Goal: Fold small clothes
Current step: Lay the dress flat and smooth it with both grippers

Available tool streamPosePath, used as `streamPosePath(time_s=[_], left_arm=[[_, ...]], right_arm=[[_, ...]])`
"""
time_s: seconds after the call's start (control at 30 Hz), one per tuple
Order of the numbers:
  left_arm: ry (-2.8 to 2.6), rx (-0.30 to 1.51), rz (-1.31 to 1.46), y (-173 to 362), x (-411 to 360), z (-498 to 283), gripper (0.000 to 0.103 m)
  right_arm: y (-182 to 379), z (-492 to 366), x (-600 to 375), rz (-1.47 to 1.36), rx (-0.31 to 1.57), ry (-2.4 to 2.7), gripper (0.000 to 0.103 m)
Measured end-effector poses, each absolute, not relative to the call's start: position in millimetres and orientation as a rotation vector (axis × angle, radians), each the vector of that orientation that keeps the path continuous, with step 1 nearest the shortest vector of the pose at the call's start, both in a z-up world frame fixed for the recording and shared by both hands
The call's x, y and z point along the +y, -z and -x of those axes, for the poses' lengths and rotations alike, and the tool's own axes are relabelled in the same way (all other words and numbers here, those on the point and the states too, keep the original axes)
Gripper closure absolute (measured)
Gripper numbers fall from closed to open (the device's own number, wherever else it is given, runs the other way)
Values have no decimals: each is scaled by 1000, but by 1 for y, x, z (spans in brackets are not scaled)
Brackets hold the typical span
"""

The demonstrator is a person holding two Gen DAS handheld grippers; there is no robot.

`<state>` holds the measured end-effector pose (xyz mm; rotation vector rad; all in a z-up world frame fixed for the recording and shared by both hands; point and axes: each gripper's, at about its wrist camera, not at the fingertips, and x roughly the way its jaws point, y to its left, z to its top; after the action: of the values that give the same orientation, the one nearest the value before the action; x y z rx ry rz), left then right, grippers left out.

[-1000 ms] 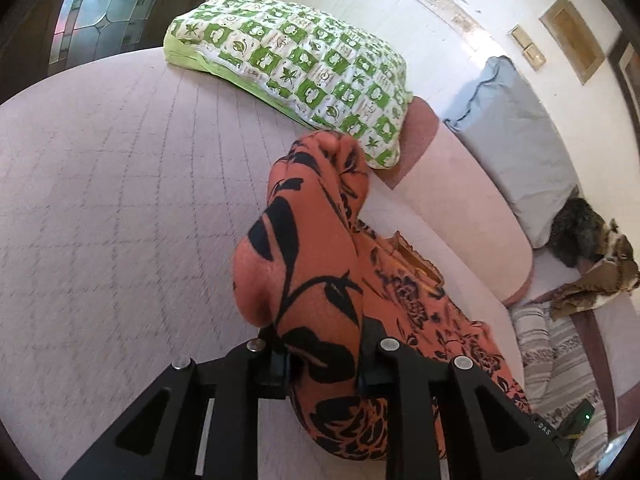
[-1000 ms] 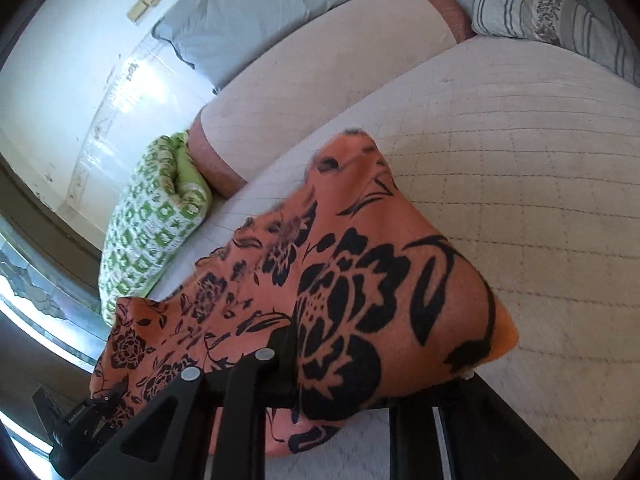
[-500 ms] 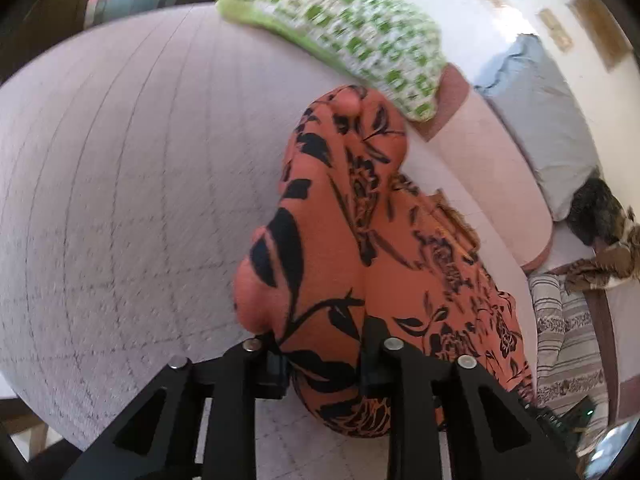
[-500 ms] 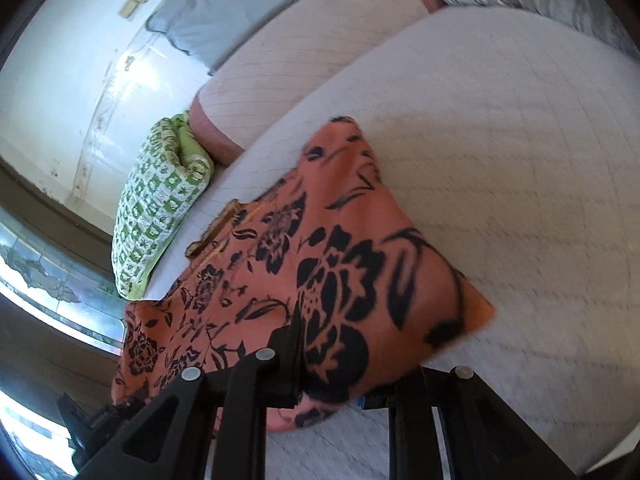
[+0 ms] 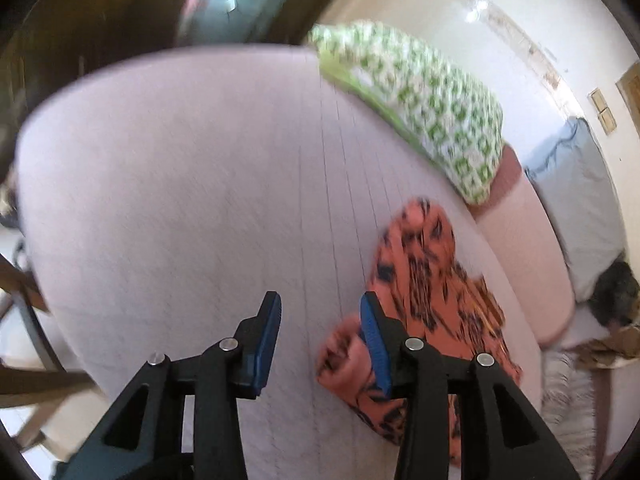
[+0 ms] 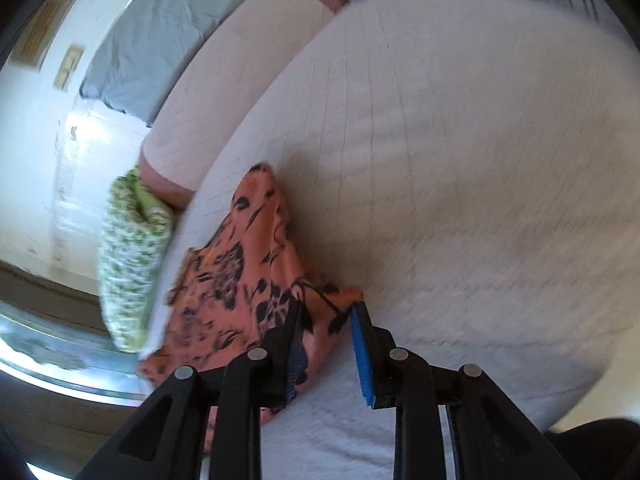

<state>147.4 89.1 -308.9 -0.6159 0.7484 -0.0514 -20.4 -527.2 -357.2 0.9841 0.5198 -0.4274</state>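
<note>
An orange garment with a black flower print [image 5: 424,280] lies bunched on the pale quilted bed [image 5: 200,200]. My left gripper [image 5: 320,332] hangs just above the bed with its jaws opening. One fold of the cloth reaches into the gap beside the right blue pad, and the pads do not press on it. In the right wrist view the same garment [image 6: 248,272] lies to the left. My right gripper [image 6: 329,344] is also opening, with a corner of the cloth loose between its fingers and against the left one.
A green-and-white patterned pillow [image 5: 420,108] and a grey pillow [image 5: 576,196] lean on the pink bolster [image 5: 528,248] by the wall. Something dark and furry [image 5: 616,292] lies at the far right. The bed's rounded edge and wooden furniture [image 5: 24,304] are at the left.
Both grippers were shut on the lifted orange garment; now both have let go and drawn back. The cloth has dropped onto the bed.
</note>
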Motion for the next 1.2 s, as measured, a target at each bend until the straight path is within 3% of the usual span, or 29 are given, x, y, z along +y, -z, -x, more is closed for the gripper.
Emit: streamPosePath(time_s=[0.07,0.23,0.47,0.73,1.2], left_arm=[[23,694,478,303,68,-152,49],[68,683,199,296,5,-148,34],[93,737,67,307,-35,-157,34],[42,753,8,316,-42,-165,34],[-4,793,-16,326,-40,-177,33]], right_arm=[[341,24,-517,-890,454,505,76],[323,-7,-475,-735,451,341,76],[331,-77,-387,-520,606,73,76],[370,-121,-381,-538,766,34,76],[344,-136,-365,-495,669,-54,76]])
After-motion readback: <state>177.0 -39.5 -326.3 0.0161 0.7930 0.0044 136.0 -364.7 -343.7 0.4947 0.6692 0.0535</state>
